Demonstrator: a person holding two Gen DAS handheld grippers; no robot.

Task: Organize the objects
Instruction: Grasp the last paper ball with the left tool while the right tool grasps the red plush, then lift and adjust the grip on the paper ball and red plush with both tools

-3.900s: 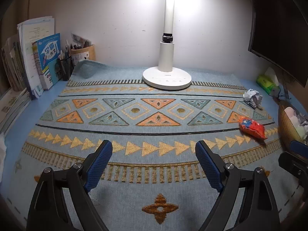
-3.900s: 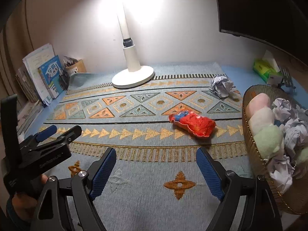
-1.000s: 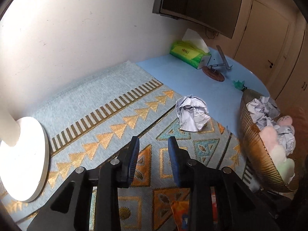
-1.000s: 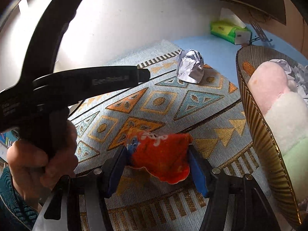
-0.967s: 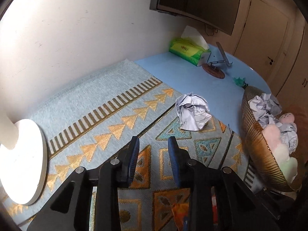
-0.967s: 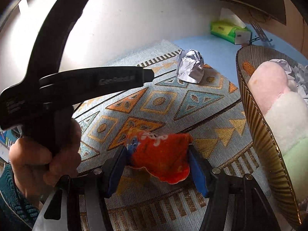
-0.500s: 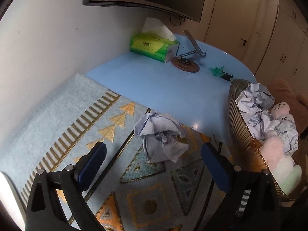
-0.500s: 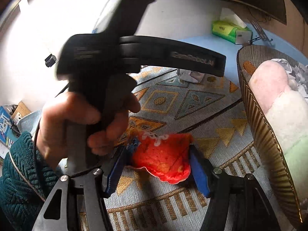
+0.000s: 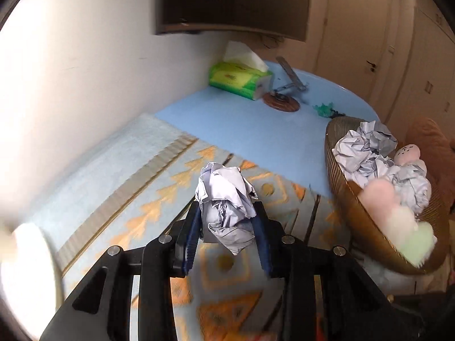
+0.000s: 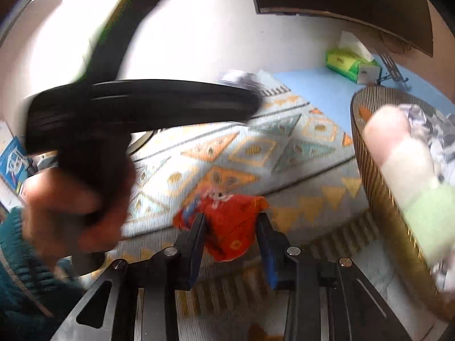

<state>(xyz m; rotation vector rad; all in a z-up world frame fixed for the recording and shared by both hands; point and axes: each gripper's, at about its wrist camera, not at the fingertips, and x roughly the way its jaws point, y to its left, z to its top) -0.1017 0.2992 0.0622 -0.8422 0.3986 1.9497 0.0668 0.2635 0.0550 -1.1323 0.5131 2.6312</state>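
a: what are the two claws doing?

b: the left gripper is clamping a paper ball, both pads pressing into its sides. the right gripper is closing on an orange packet, which is sitting between its fingers and looks pinched already.

a: where are those things sitting?

b: the ball is hanging at the centre of the left view, over the patterned mat. the packet is sitting low in the middle of the right view, at the mat's near edge. the basket is lying at three o'clock in both views, beside the mat.

a: how should the person be handling this step?

b: probably by keeping both grips firm and carrying each load over the basket rim before letting go. the basket is looking fairly full, so dropping into a gap matters. the left hand is crossing the right view at nine o'clock, blurred, so the two arms may be needing room.

a: how do the things look?

b: the ball is pale lilac-white, heavily creased, bulging above and below the fingers. the packet is glossy, crumpled, with blue and white print. both are likely light and springy, so a loose pinch could be slipping.
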